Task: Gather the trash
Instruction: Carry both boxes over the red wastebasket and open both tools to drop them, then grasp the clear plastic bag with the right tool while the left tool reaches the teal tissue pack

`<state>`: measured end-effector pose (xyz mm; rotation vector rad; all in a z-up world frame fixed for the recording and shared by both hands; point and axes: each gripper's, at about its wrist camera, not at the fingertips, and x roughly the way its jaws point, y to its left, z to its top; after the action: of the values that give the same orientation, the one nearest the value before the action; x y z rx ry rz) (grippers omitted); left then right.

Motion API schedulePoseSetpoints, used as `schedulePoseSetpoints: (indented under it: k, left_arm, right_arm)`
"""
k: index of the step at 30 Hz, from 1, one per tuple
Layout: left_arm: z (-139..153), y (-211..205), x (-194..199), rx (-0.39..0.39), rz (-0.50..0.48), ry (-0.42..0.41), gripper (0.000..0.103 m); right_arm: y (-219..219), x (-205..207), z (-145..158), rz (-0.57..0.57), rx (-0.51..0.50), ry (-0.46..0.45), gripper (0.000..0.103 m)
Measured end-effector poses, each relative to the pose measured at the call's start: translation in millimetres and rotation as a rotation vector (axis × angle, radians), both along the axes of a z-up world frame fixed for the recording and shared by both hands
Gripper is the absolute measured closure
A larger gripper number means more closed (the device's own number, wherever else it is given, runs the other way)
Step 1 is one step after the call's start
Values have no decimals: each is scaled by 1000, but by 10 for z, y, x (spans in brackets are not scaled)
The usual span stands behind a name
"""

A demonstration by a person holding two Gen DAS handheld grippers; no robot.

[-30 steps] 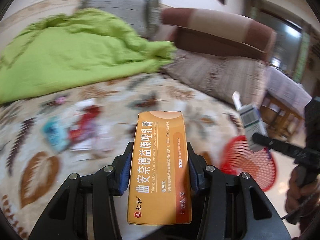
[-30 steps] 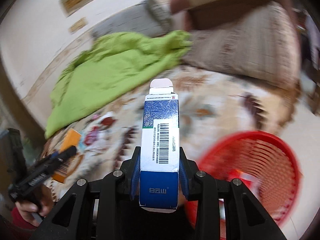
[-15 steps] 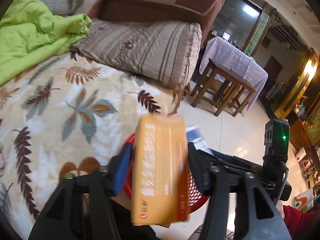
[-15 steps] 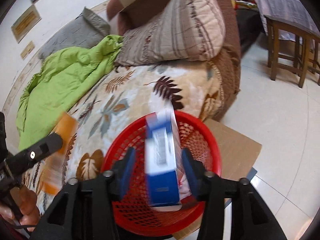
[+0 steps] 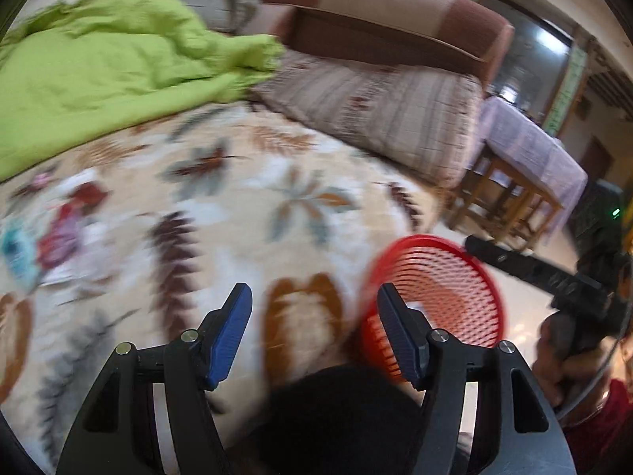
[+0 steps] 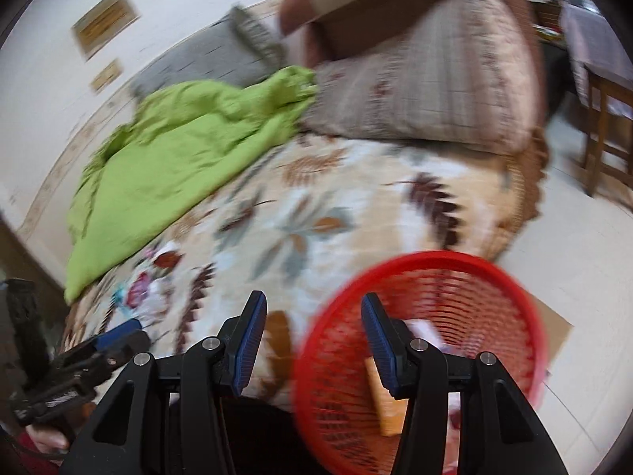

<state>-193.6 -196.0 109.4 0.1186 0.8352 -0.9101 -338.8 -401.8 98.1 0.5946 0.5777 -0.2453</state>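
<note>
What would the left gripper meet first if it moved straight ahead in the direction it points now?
Most likely the leaf-patterned blanket on the bed. The left gripper is open and empty, and nothing shows between its fingers but that blanket. The red basket lies off to the right of that line. The picture is blurred, so depth is uncertain.

We see a cream, leaf-patterned plush blanket (image 5: 245, 213) spread over the bed, with a crumpled lime-green quilt (image 5: 99, 67) lying at its far side. Beside the quilt rests a beige striped pillow (image 6: 427, 91), and behind it a brown and tan cushion (image 5: 379, 12) and a grey pillow (image 6: 205, 59). The white wall (image 6: 51, 91) carries two blurred framed plaques (image 6: 105, 21). On the pale tiled floor (image 6: 585, 261) stands a wooden table under a lilac checked cloth (image 5: 530, 154). Daylight comes through a glass doorway (image 5: 526, 51) beyond it.
</note>
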Motion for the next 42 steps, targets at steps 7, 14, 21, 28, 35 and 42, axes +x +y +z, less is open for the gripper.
schedulePoseSetpoints:
  k: [7,14,21,28,35,42]
  left_arm:
    - [-82,937,464,10,221,0,38]
    - [-190,1733,935,10,463,9,38]
    - [-324,2125,1158,-5,579,64,38]
    - [-390,2264,1384,-38,643,121,33]
    - [-416,2153,1743,-20,698,124,25]
    - [-579,1812,2206,45,767,157,25]
  right_arm:
    - [680,748,124,261,27,-2,48]
    - [1322,1733,22,441,90,63,48]
    - [1690,2705,-317,472,180,189,48]
    - [1899,3030,-635,506,210,220,63]
    - [1653,2752,-291,388,89,66,75]
    - [1493,2620,-210,360,96,22,75]
